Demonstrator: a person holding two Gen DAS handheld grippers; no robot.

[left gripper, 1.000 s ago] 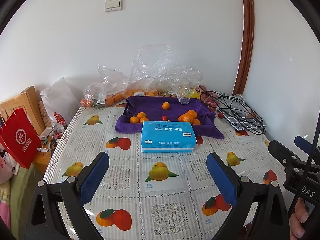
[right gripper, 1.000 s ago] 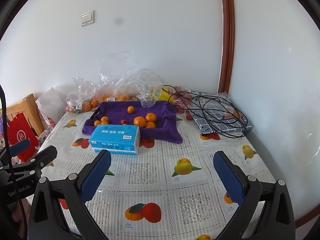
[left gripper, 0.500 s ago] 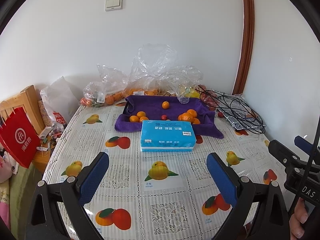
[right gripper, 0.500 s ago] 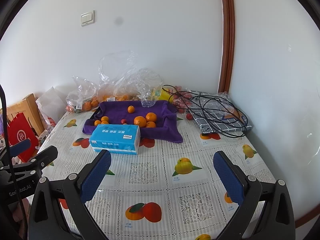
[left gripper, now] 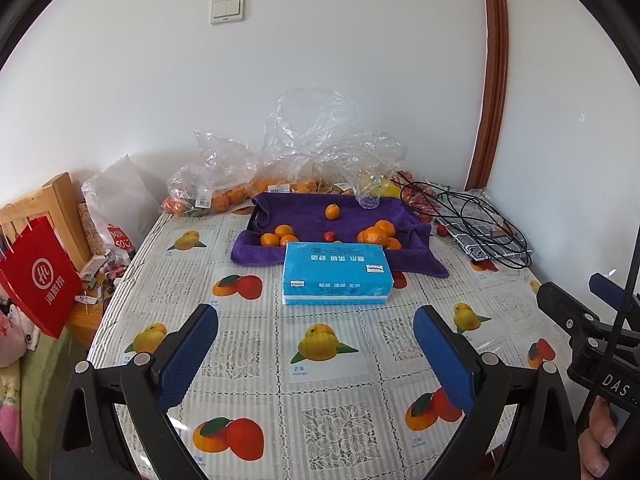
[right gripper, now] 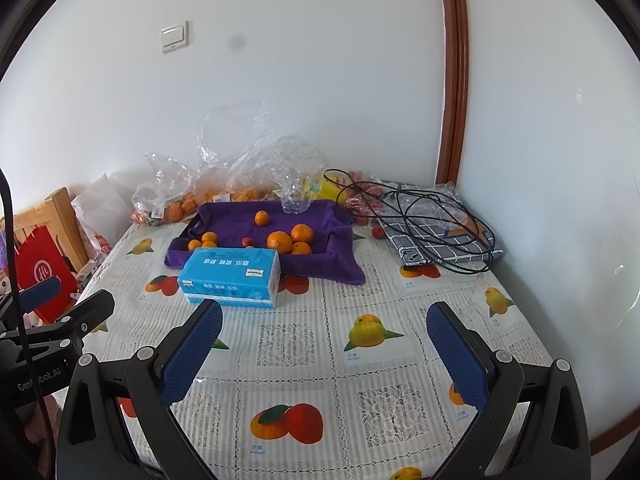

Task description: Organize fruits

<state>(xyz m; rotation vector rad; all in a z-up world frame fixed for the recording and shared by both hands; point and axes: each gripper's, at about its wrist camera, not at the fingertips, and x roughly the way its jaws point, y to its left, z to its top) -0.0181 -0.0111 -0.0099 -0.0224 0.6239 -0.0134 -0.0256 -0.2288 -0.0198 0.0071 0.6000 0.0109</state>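
Both of our tools hang over the near end of the bench: the left hand-held gripper and the right hand-held gripper each have their blue pads spread wide with nothing between them.

We take the blue tissue pack as our landmark; it lies on the fruit-printed cloth beyond both tools. Just behind the pack, touching its far edge, we see a tray lined with a purple towel. On the towel lie loose oranges: a cluster behind the pack's right end, a smaller cluster behind its left end, one alone farther back, and a small red fruit between them. Behind the tray, clear plastic bags of more oranges sit against the wall. Right of the pack and farther back, black cables lie coiled on a checked cloth.
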